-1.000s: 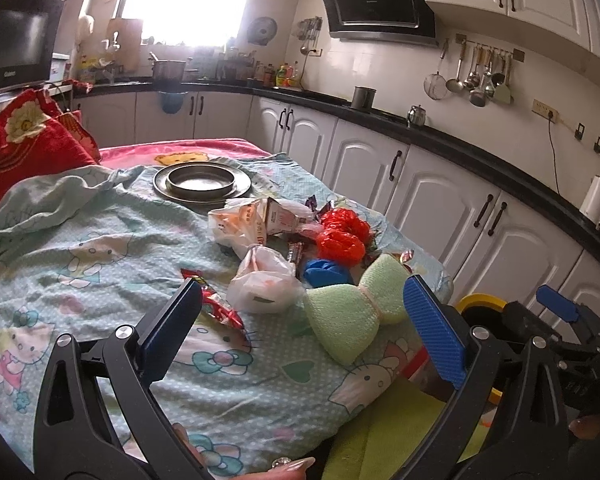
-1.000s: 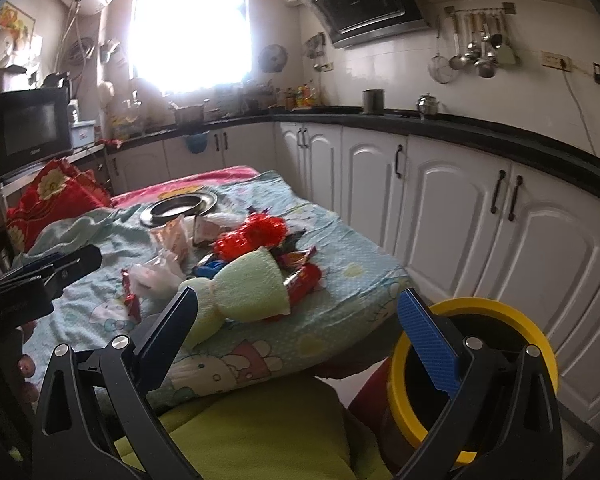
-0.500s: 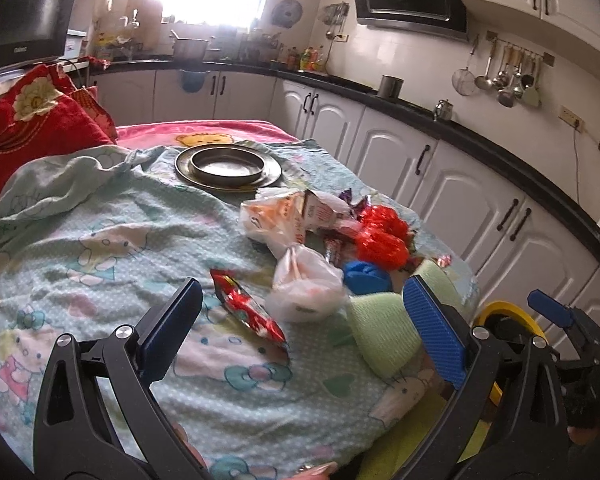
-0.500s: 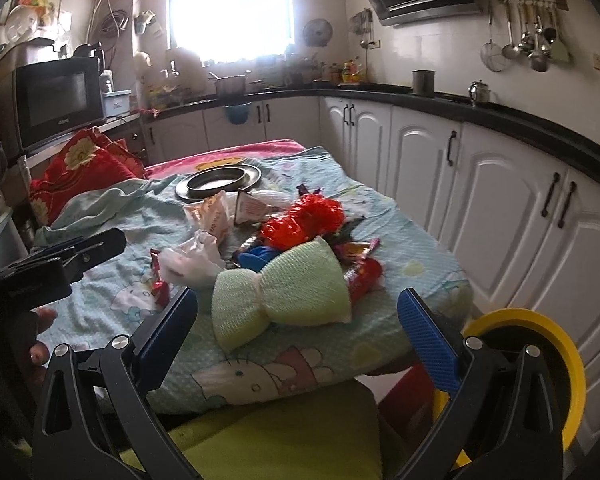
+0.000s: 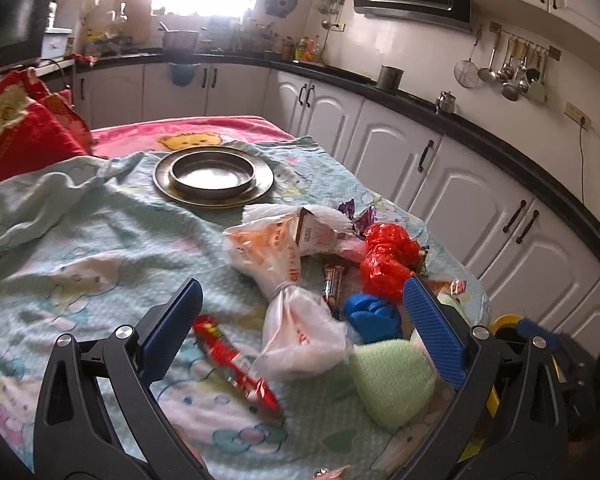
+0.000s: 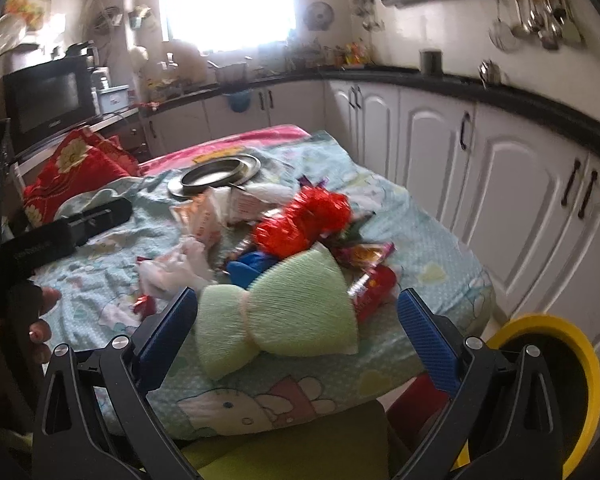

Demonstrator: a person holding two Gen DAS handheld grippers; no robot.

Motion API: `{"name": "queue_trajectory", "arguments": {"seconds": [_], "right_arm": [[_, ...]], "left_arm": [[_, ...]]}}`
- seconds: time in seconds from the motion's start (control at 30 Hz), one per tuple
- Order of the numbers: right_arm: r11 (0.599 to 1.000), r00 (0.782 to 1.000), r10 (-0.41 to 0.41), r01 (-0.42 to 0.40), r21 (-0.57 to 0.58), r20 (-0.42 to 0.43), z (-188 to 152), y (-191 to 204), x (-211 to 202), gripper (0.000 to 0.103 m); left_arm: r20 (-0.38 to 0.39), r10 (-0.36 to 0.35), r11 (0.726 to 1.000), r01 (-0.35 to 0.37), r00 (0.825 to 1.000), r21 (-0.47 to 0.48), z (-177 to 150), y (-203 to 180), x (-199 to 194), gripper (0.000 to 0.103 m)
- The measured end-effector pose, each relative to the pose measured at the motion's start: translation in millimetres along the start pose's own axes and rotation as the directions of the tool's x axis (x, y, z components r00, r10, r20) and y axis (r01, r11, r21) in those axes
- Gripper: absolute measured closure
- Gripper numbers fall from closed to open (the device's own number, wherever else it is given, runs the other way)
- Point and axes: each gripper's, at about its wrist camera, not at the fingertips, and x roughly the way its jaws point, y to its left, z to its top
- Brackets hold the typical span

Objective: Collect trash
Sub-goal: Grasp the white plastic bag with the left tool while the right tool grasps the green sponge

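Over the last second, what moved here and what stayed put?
Both open grippers advanced over the table: the left gripper toward the tied plastic bag, the right gripper toward the green bow-shaped sponge. Nothing gripped; the trash pile and metal plate stayed put.

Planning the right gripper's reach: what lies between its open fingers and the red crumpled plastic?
In the right wrist view, the green bow-shaped sponge lies between the right gripper and the red plastic.

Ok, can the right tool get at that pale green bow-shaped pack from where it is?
Probably yes. The right tool is open, and the green bow-shaped pack lies on the near table edge straight ahead between its fingers, nothing lying on it.
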Motion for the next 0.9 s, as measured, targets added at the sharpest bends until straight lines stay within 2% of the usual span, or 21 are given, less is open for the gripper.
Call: {"name": "queue_trajectory", "arguments": {"seconds": [0.1, 0.23, 0.4, 0.5, 0.63, 0.83, 0.9], "right_arm": [[0.997, 0.998, 0.017, -0.013, 0.081, -0.052, -1.4, -19.4, 13.5, 0.006], [0.988, 0.993, 0.047, -0.030, 0.150, -0.110, -5.9, -35.2, 29.2, 0.006], [0.986, 0.988, 0.087, -0.067, 0.151, -0.131, -8.6, -34.9, 39.3, 0.009], [0.985, 0.980, 0.114, -0.089, 0.147, -0.165, -10.2, -33.0, 48.4, 0.018], [0.974, 0.969, 0.168, -0.135, 0.181, -0.182, -12.3, -37.1, 55.1, 0.022], [0.960, 0.953, 0.237, -0.201, 0.196, -0.188, -10.1, -35.3, 54.8, 0.043], [0.959, 0.950, 0.247, -0.211, 0.190, -0.190, -9.4, -34.1, 52.6, 0.049]], "left_arm": [[-0.032, -0.005, 1.000, 0.005, 0.999, -0.007, 2.3, 3.3, 15.9, 0.011], [-0.116, -0.034, 0.999, 0.029, 0.993, -0.044, 0.3, 12.3, 41.6, 0.011], [-0.160, -0.055, 0.997, 0.045, 0.986, -0.066, -4.7, 18.8, 59.2, 0.011], [-0.187, -0.058, 0.997, 0.048, 0.981, -0.059, -7.5, 17.5, 65.9, 0.011], [-0.216, -0.060, 0.998, 0.051, 0.975, -0.044, -11.3, 13.8, 74.4, 0.011], [-0.246, -0.089, 0.996, 0.079, 0.965, -0.053, -18.4, 10.7, 80.7, 0.012], [-0.252, -0.093, 0.995, 0.084, 0.963, -0.045, -21.0, 8.3, 80.5, 0.018]]}}
